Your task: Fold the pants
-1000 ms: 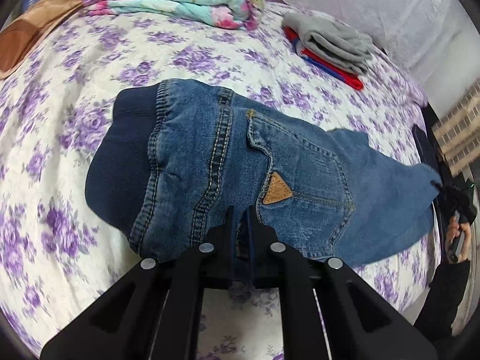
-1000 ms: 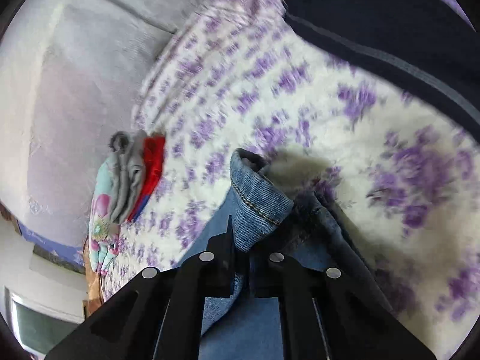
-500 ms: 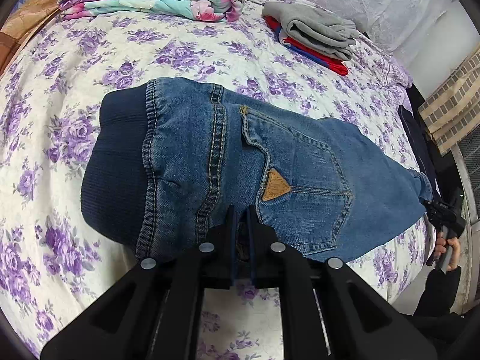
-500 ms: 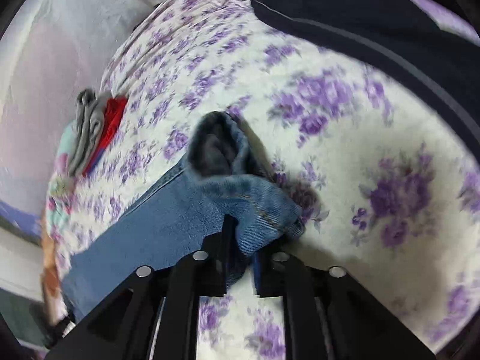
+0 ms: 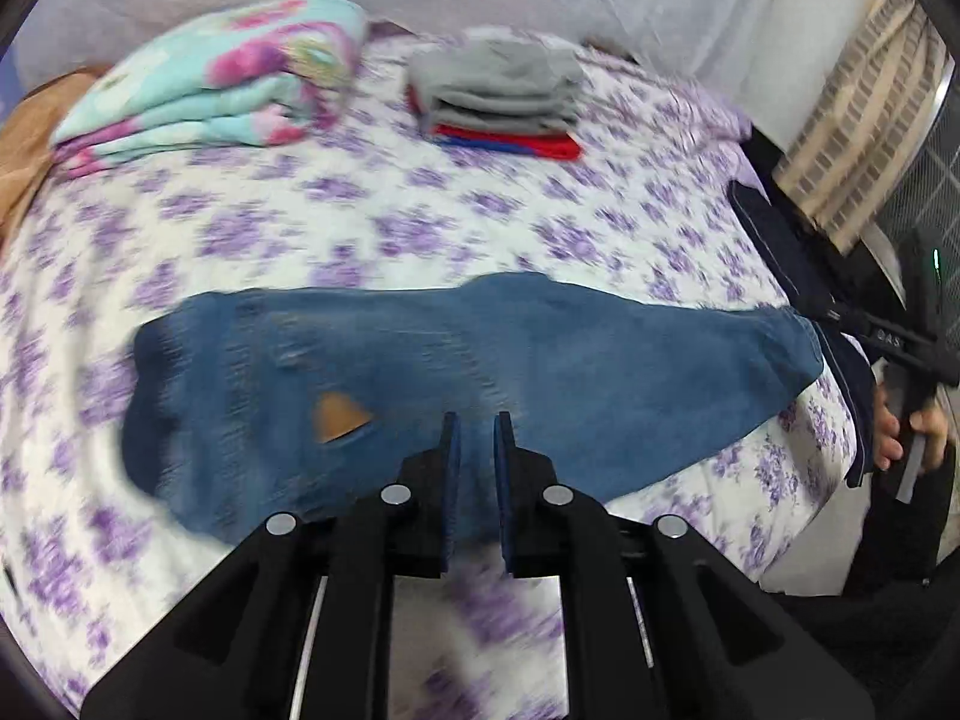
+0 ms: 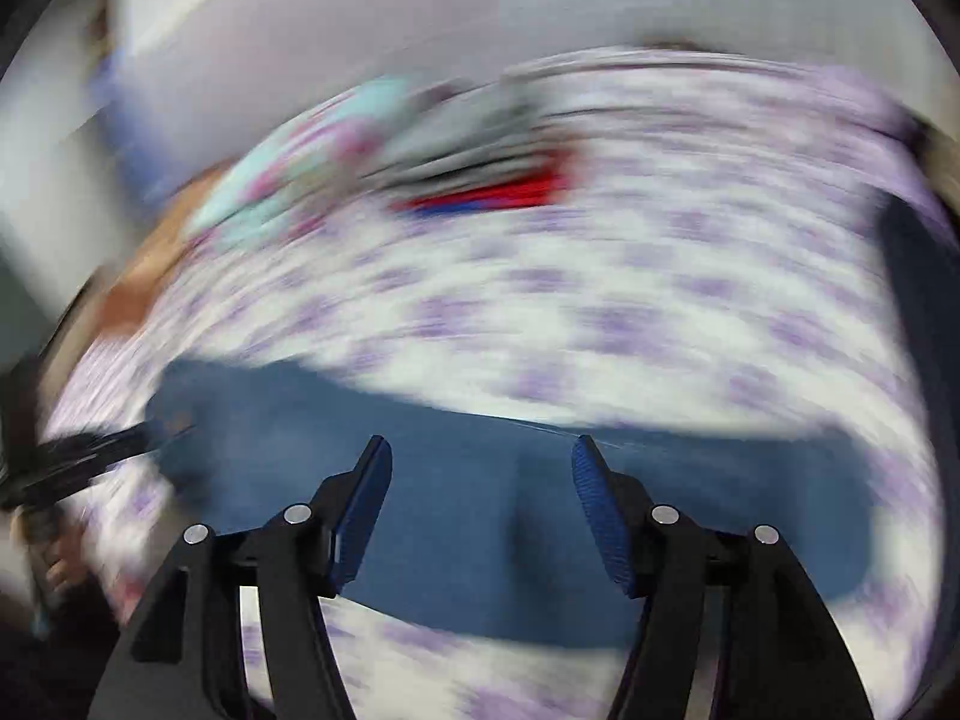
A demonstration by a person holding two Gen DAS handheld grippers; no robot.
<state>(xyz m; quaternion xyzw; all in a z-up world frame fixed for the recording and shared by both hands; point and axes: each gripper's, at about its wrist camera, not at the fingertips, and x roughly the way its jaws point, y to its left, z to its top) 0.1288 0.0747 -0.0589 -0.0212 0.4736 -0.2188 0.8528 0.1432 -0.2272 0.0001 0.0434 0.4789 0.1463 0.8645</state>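
The blue denim pants [image 5: 480, 372] lie flat across the purple-flowered bedspread [image 5: 420, 216], dark waistband at the left, leg end at the right, a tan triangle patch on the pocket. They also show in the blurred right wrist view [image 6: 480, 516]. My left gripper [image 5: 477, 420] hovers over the pants' near edge, its jaws a narrow gap apart with nothing between them. My right gripper [image 6: 480, 450] is wide open and empty above the denim. It also shows in the left wrist view [image 5: 900, 342], at the right bed edge by the leg end.
A folded floral blanket [image 5: 210, 78] and a folded pile of grey and red clothes [image 5: 498, 96] lie at the back of the bed. A dark garment [image 5: 780, 246] lies at the right edge. A brown cloth [image 5: 24, 162] lies at far left.
Both grippers have let go of the pants and pulled back. The pants now lie stretched flat on the bed. The right gripper opened wide and swung round fast.
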